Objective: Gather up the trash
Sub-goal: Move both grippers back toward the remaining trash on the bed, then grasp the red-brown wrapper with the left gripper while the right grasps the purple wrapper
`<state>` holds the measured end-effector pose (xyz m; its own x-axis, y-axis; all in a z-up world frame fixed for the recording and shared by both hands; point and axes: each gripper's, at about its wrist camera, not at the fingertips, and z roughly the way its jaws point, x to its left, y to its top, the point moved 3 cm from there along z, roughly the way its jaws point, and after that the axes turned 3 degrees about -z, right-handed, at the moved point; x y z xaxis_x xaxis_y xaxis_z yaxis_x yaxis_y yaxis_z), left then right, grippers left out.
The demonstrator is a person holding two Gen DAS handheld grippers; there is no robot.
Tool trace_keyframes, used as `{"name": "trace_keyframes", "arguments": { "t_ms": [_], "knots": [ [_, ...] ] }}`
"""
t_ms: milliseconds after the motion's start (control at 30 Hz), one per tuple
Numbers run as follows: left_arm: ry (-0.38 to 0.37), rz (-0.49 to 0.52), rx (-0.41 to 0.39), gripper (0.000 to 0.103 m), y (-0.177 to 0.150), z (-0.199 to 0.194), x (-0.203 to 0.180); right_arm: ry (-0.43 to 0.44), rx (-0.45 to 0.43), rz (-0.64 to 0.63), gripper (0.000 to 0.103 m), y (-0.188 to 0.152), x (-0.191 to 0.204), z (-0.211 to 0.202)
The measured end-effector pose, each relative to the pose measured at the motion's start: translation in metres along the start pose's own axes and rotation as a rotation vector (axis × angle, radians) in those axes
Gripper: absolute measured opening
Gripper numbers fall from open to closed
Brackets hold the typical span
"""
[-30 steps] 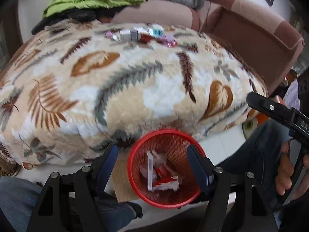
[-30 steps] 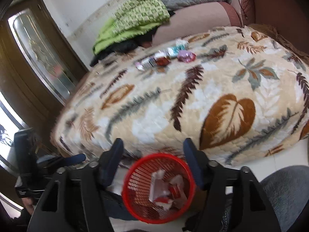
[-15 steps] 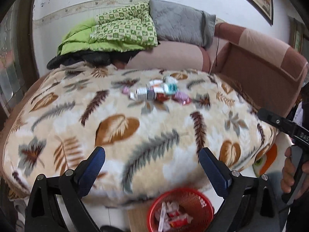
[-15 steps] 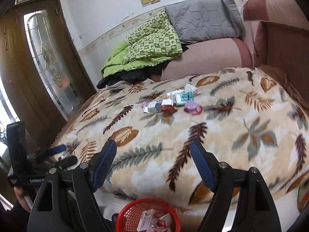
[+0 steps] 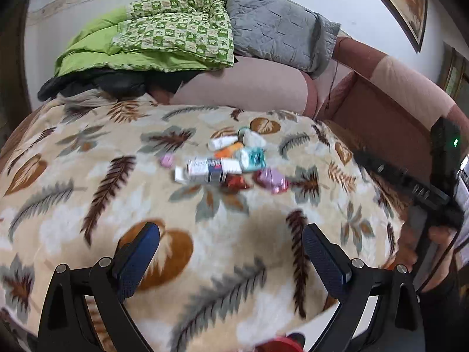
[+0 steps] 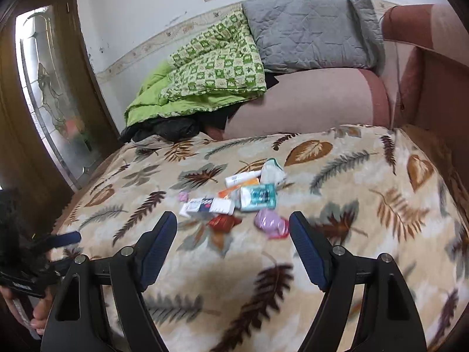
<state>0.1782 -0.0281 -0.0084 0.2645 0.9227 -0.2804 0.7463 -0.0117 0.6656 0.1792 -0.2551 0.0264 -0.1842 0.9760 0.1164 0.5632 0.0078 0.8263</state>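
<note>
The left gripper has its jaws spread wide with nothing between them, hanging over the near part of the leaf-print blanket at the bottom of the left wrist view; they have just been opening. The right gripper is also parted and empty, its blue pads low in the right wrist view, and its jaws too have just been opening. The trash lies in a loose cluster on the blanket at the centre of both views, well ahead of either gripper: a white box, a teal packet, a red wrapper, a pink wrapper and a white tube. A sliver of the red basket shows at the bottom edge of the left view. Behind the blanket, a green quilt and grey pillow rest on a pink sofa.
</note>
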Motion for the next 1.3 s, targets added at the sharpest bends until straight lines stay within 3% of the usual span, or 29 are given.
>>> {"name": "trace_keyframes", "arguments": {
  "t_ms": [100,167,300,400,567,700,867,900,967,1033,1100,1133,1300],
  "knots": [
    [-0.025,0.001,0.020,0.099,0.020,0.042,-0.001,0.003,0.009,0.044,0.078,-0.010,-0.024,0.034],
    [-0.037,-0.013,0.048,0.099,0.021,0.077,0.004,0.024,0.068,0.115,0.078,-0.028,-0.040,0.060],
    [-0.059,-0.132,0.193,0.098,0.009,0.139,0.017,-0.006,0.210,0.091,0.078,-0.051,-0.055,0.111],
    [-0.089,-0.172,0.204,0.098,0.015,0.160,0.020,0.003,0.233,0.085,0.078,-0.052,-0.063,0.137],
    [-0.136,-0.265,0.236,0.098,0.020,0.186,0.030,0.103,0.229,0.214,0.078,-0.050,-0.090,0.164],
    [-0.127,-0.274,0.246,0.098,0.023,0.202,0.029,0.116,0.241,0.245,0.078,-0.050,-0.100,0.179],
    [-0.135,-0.290,0.253,0.094,0.028,0.216,0.022,0.169,0.273,0.297,0.065,-0.057,-0.099,0.194],
    [-0.116,-0.285,0.258,0.090,0.029,0.219,0.021,0.170,0.276,0.292,0.063,-0.058,-0.097,0.196],
    [-0.097,-0.282,0.274,0.080,0.030,0.224,0.019,0.150,0.306,0.271,0.043,-0.062,-0.093,0.200],
    [-0.083,-0.284,0.308,0.059,0.029,0.232,0.015,0.172,0.308,0.279,0.034,-0.065,-0.090,0.198],
    [-0.082,-0.294,0.329,0.045,0.025,0.237,0.013,0.172,0.308,0.272,0.026,-0.065,-0.088,0.194],
    [-0.082,-0.290,0.340,0.040,0.023,0.238,0.011,0.171,0.308,0.268,0.018,-0.064,-0.088,0.191],
    [-0.070,-0.237,0.301,0.035,0.022,0.226,0.001,0.165,0.291,0.257,0.015,-0.059,-0.087,0.172]
  ]
}}
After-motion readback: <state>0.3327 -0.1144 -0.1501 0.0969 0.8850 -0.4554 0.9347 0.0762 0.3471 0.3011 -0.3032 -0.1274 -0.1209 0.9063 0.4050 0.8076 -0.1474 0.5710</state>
